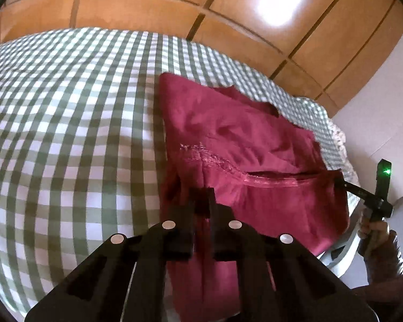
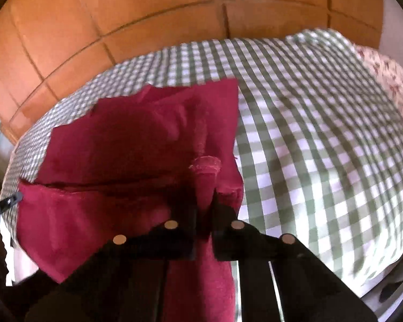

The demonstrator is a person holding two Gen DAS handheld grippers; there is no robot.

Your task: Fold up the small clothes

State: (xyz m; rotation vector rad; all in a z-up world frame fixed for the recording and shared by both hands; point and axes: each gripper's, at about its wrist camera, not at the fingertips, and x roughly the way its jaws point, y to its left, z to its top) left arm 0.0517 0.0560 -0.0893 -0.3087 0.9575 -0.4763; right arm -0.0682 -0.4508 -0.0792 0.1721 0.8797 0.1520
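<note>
Both grippers are clenching the red garment (image 1: 244, 139) along its near edge; left gripper (image 1: 201, 201) is pinching the near-left corner, cloth bunching between its closed fingers; right gripper (image 2: 204, 201) is gripping the near-right corner by the hem, jaws closed on fabric. Garment is lying mostly on the green-check bedspread (image 1: 67, 134), toward the bed's right side, near edge lifting off and hanging over the bed's near side; far part is still resting flat-ish w/ wrinkles and a jagged far edge.

Risks, judging from here: grips look thin, esp. the right one sitting on just a hem bit, so fabric may be slipping out mid-lift; pulling the corners unevenly is likely skewing the fold, edges not lining up w/ the far edge; existing wrinkles mid-cloth are prob getting trapped in the fold; garment is sitting close to the bed's right edge, so dragging could be sending part of it off the side toward the wood floor (image 1: 147, 8); bedspread could also be catching in a jaw if going low; frames are blurry, so exact bite depth is hard to tell.
</note>
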